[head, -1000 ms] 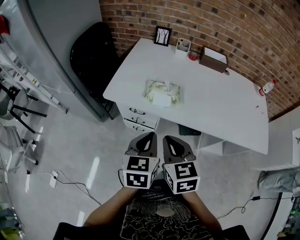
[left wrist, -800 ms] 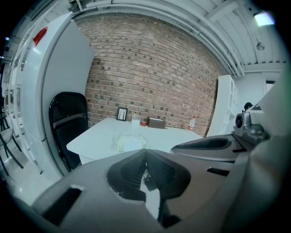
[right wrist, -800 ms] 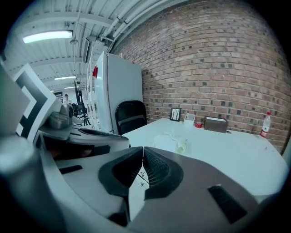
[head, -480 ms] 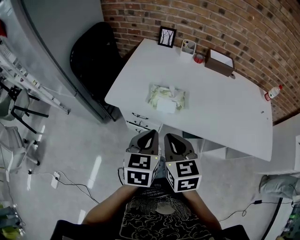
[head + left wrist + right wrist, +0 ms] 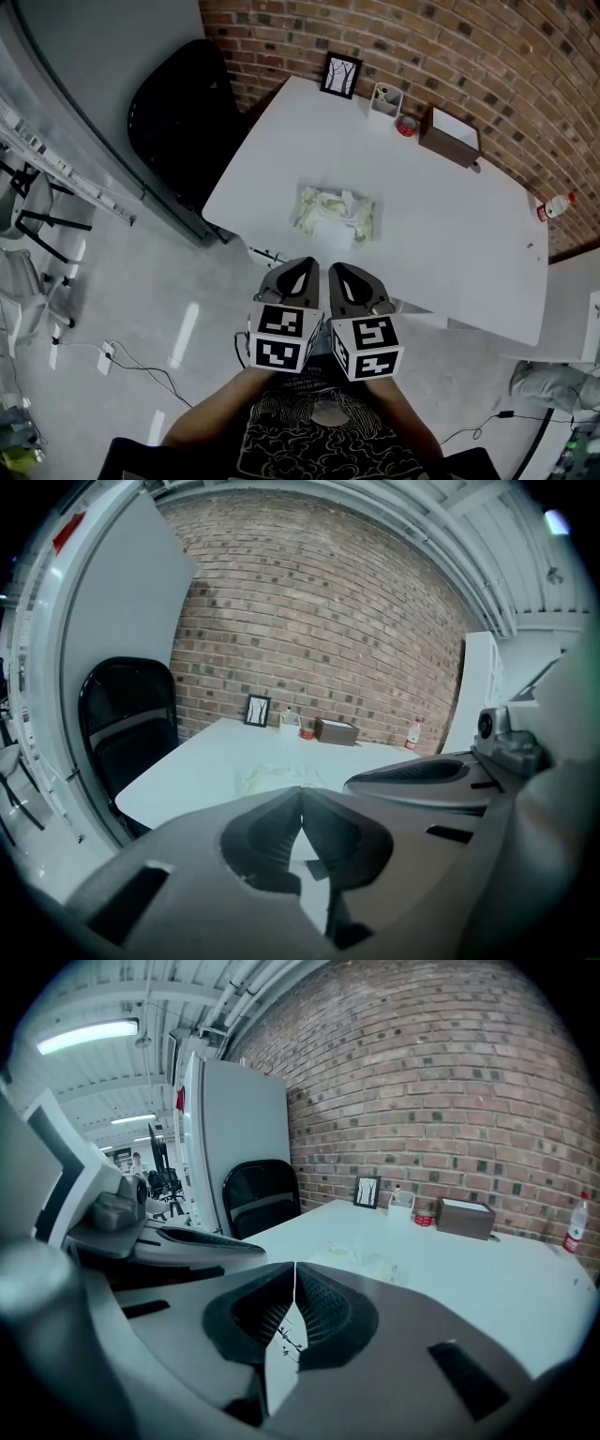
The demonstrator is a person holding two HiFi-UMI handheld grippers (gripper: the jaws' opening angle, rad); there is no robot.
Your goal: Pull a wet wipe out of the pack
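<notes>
Brick wall (image 5: 487, 47) runs behind the white table (image 5: 450, 234), and a black chair (image 5: 183, 112) stands at the table's left corner. Along the table's far edge sit a brown box (image 5: 450, 136), a picture frame (image 5: 340, 75), a white cup (image 5: 382, 99) and a red roll (image 5: 406, 126). Nothing on the table blocks the pack. The table has drawn closer than a second ago. The pack of wipes (image 5: 336, 214) lies near the table's front edge, pale green and crinkled, with a white tuft on top. Just off that edge, the left gripper (image 5: 302, 265) and right gripper (image 5: 339, 269) have jaws pressed together, empty.
</notes>
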